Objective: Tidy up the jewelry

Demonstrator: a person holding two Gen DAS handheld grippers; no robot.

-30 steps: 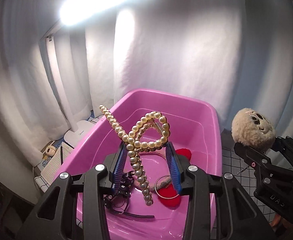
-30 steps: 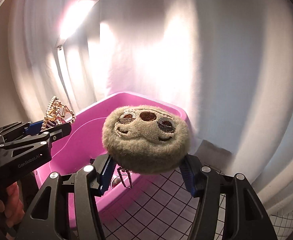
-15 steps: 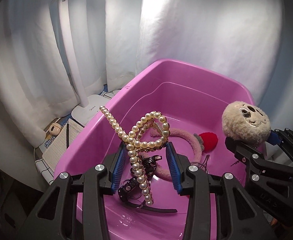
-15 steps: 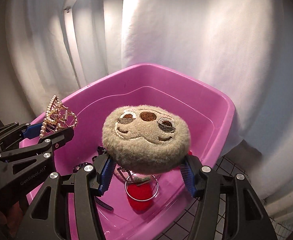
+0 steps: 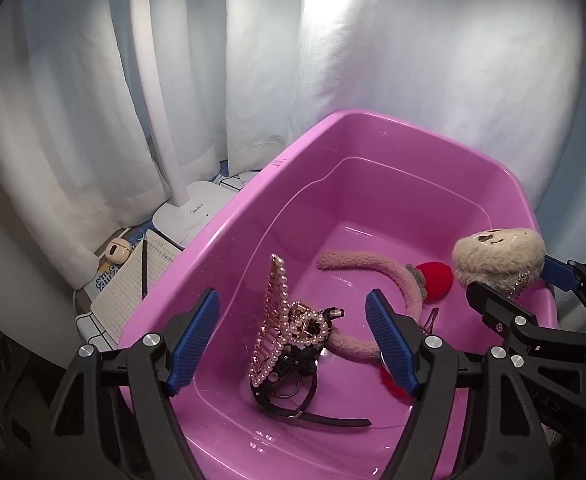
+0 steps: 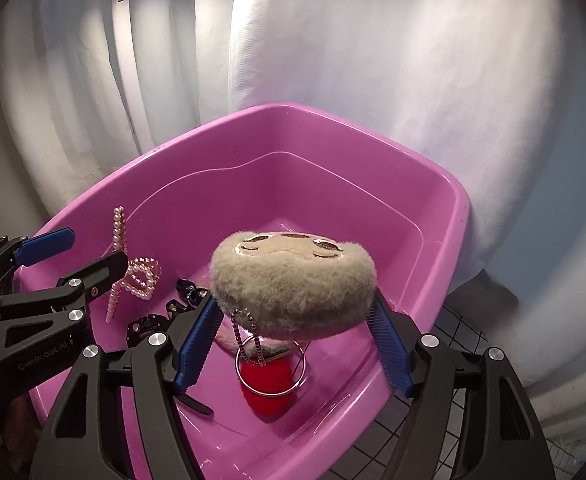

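White curtains (image 5: 393,80) hang behind a glossy pink plastic tub (image 5: 229,224) that stands on a black tabletop with a white grid (image 6: 445,432). The left wrist view alone shows what lies beside the tub's left rim: a white desk lamp (image 5: 189,204), a squared notepad with a black pen (image 5: 133,280) and a small cream figurine (image 5: 116,249). The left gripper (image 5: 293,338) has just been opening; its blue pads stand wide apart and clear of the pearl-studded gold hair claw (image 5: 279,322), which sits released, tilted on a black clip near the tub's near-left corner. On the tub floor beyond lies a fuzzy pink headband with a red pompom (image 5: 409,284). The right gripper (image 6: 293,340) has also just been opening; its pads flank a round beige plush charm with an embroidered face (image 6: 293,284), and whether they press on it cannot be told. Only the right wrist view shows the bead chain and metal ring (image 6: 271,364) dangling under the charm, above the pompom near the tub's near-right edge
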